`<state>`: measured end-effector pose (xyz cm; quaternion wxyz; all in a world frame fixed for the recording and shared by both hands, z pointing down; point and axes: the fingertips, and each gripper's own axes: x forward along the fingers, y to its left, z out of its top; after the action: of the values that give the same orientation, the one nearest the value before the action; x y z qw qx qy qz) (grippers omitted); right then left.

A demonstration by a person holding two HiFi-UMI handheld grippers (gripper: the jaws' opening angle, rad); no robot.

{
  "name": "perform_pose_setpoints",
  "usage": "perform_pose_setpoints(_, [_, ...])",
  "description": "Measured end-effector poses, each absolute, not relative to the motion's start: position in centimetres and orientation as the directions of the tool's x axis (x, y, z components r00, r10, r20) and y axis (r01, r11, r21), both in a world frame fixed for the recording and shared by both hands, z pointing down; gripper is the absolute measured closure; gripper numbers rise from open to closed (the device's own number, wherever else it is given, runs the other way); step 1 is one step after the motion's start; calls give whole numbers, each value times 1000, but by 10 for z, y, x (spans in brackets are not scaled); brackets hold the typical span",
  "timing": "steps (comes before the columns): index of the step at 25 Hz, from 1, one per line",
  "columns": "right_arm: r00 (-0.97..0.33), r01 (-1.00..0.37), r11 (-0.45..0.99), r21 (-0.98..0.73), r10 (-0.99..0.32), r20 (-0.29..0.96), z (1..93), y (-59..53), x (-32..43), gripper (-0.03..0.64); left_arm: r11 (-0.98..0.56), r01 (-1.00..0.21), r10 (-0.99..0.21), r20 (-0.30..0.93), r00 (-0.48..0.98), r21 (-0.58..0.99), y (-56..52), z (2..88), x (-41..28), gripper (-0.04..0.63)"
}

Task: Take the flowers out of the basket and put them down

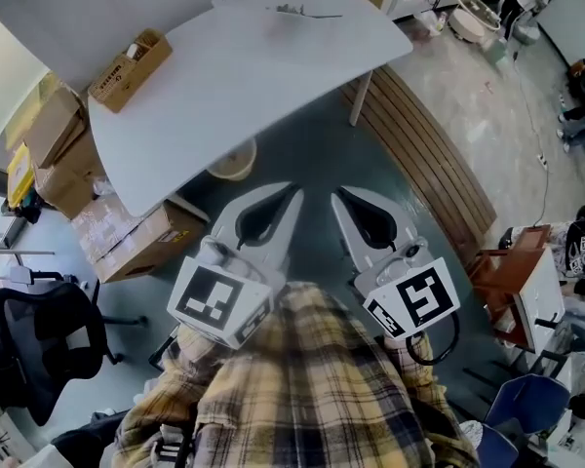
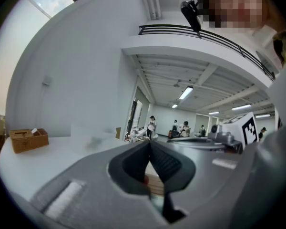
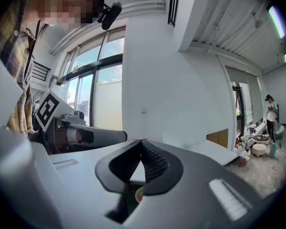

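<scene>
Before the table (image 1: 273, 66), left tongs (image 1: 295, 191) and right tongs (image 1: 336, 194) level, parallel, closed, empty

No legible text; print on cardboard box (image 1: 130, 70) unreadable

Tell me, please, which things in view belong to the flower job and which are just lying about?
Job: left gripper and right gripper, both shut and empty; white table. No flowers or basket clearly visible.
Lying about: brown box on the table; cardboard boxes, office chair and slatted bench on the floor.
</scene>
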<state>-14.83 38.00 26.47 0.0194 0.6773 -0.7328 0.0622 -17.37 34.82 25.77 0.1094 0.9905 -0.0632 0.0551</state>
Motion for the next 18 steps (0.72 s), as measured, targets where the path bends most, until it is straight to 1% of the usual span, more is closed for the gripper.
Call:
perform_pose_setpoints(5, [-78,-997,75,-36,-992,101,252,310,-111,612,-973,-128,-109,103,989,191,278,244,-135,594])
perform_pose_setpoints(10, [-86,-996,83,-36,-992,95,251,241,-80,612,-971,-144,-128,95,987,189,209,242,-108,594])
perform_pose_setpoints(18, [-80,-995,73,-63,-990,113,262,171,-33,612,-965,-176,-151,136,979,193,136,258,-74,594])
